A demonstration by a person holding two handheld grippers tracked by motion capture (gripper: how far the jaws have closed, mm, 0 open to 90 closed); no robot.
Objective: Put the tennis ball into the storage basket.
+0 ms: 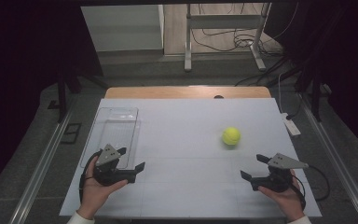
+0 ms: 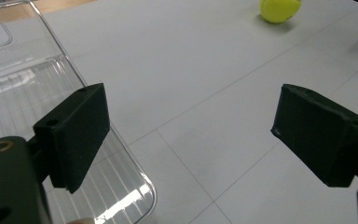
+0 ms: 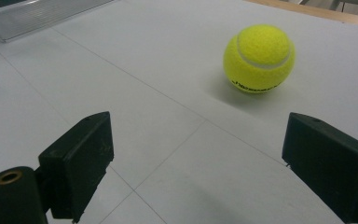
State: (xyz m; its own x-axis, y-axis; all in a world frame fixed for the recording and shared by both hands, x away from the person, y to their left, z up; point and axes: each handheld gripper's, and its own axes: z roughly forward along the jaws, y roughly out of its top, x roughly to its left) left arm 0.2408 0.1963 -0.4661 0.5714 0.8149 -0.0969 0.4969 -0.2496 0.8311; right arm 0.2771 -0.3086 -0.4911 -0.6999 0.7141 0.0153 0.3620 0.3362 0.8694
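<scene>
Left gripper (image 1: 133,159) agape, beside empty clear tray (image 1: 113,122); tennis ball (image 1: 231,136) apart

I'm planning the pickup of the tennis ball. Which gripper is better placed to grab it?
Probably the right gripper: it sits open on the tennis ball's side, jaws angled toward it. The left gripper, also open, is by the clear tray, farther off.

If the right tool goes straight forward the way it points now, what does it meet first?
Probably the tennis ball. It lies ahead of the right tool, slightly toward one side of its open jaws, with bare white table between. Depth is unclear, so it might pass just beside the ball.
</scene>
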